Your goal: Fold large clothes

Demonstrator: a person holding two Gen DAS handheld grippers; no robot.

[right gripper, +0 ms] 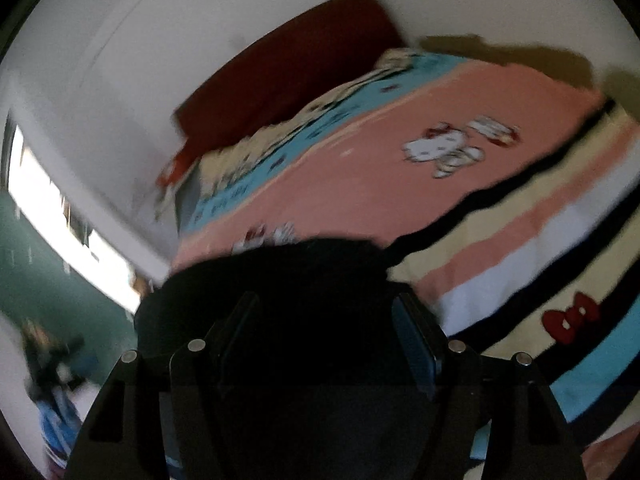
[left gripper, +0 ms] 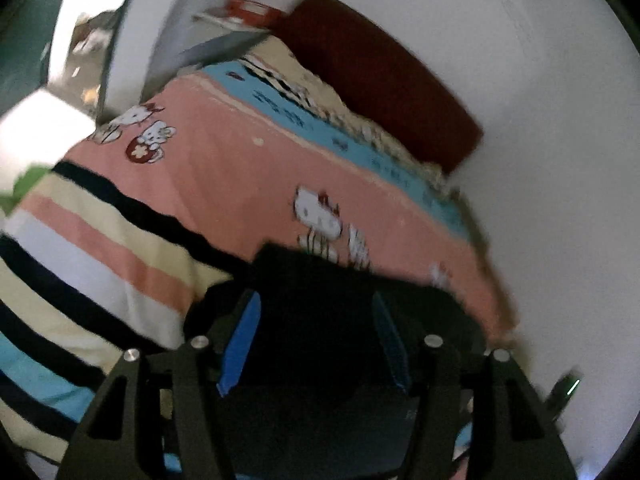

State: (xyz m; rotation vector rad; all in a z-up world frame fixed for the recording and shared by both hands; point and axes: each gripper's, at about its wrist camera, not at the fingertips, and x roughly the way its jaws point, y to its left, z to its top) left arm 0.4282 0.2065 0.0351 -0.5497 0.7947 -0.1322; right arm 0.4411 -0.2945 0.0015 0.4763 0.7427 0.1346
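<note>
My left gripper and right gripper gape apart over the black cloth; I might drop it crooked.

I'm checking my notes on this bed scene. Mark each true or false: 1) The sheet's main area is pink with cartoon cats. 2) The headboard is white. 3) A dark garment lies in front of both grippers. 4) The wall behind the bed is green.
1) True: the sheet is pink with cats.
2) False: the headboard is dark red.
3) True: the dark garment lies between the fingers of the left gripper and the right gripper.
4) False: the wall is white.
</note>
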